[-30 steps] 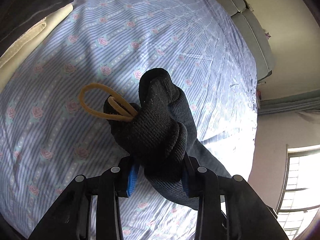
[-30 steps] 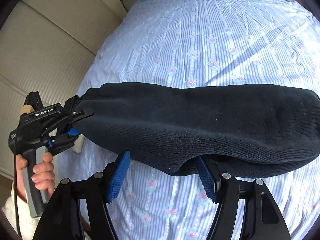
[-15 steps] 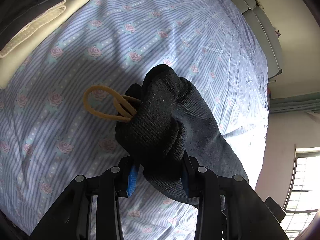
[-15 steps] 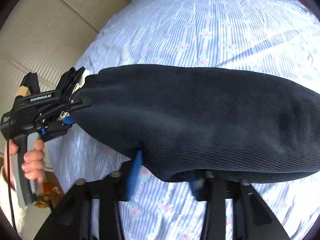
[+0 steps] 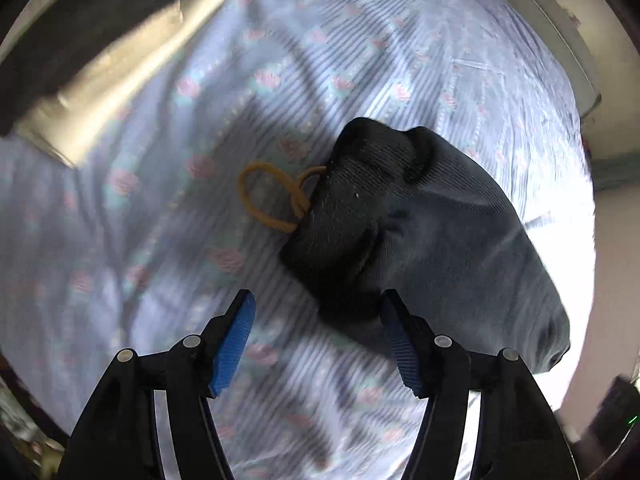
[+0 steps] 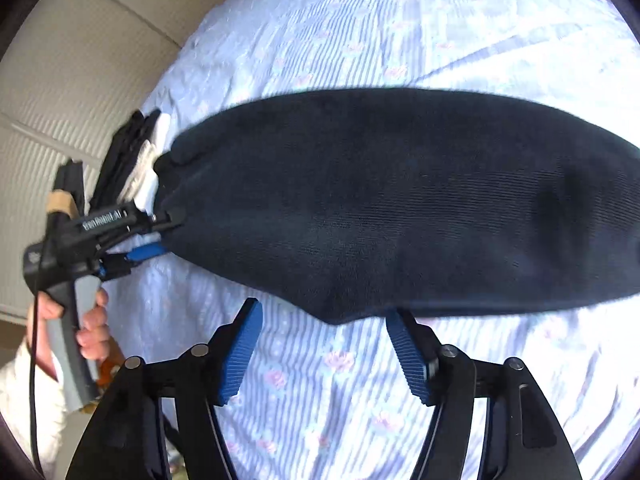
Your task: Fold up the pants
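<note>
The dark navy pants (image 6: 400, 208) lie folded lengthwise on the striped floral bedsheet (image 6: 360, 32). In the left wrist view their bunched waistband end (image 5: 360, 208) rests on the sheet with a tan drawstring loop (image 5: 272, 196) beside it. My left gripper (image 5: 316, 308) is open, its blue pads just short of the waistband; it also shows in the right wrist view (image 6: 160, 236) at the pants' left end. My right gripper (image 6: 324, 320) is open, just below the pants' near edge, holding nothing.
A stack of folded dark and cream clothes (image 5: 100, 48) lies at the far left of the bed. A cream padded headboard (image 6: 80, 60) borders the bed. The bed's far edge and a wall (image 5: 580, 60) are at the upper right.
Both grippers opened and let go of the pants, which dropped onto the sheet. Both grippers pulled back slightly.
</note>
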